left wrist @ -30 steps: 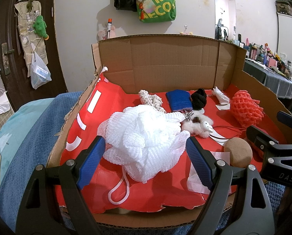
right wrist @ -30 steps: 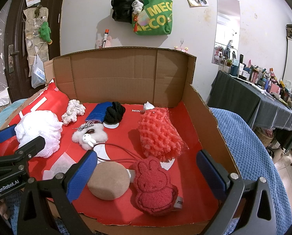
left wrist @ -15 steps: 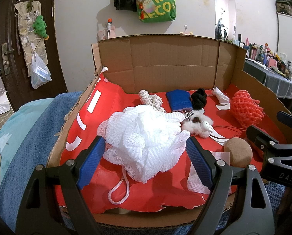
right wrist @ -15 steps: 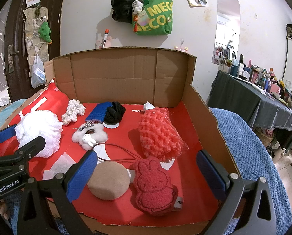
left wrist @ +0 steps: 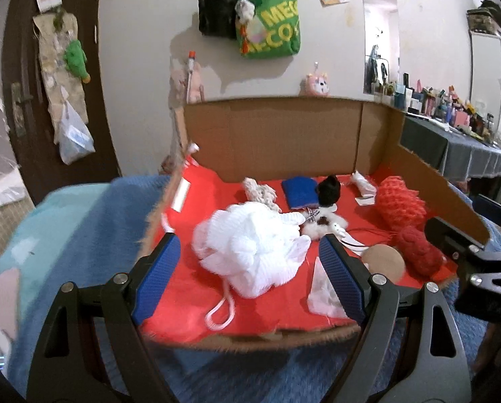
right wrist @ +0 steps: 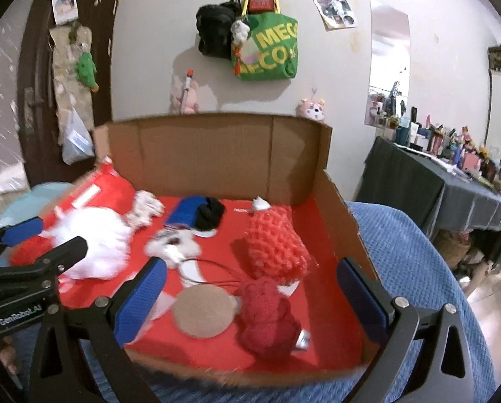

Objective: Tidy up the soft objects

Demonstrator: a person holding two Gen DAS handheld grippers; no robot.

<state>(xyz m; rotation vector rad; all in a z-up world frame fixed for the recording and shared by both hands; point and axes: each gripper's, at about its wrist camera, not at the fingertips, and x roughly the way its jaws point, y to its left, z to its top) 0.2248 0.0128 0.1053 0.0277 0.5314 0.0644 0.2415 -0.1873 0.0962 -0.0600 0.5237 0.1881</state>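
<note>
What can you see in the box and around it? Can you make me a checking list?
Surface: cardboard box lined with red paper, on a blue blanket.
Job's things: white mesh puff, white fluffy toy, cream scrunchie, blue cloth, black scrunchie, orange-red net sponge, red bunny plush, tan round pad, all lying in the box.
Clutter: white paper scraps and a clear wrapper.
Grippers: left gripper and right gripper open, both empty.
Cables: thin dark cord by the fluffy toy.
Surroundings: green tote bag and black bag on the wall; crowded table to the right.
</note>
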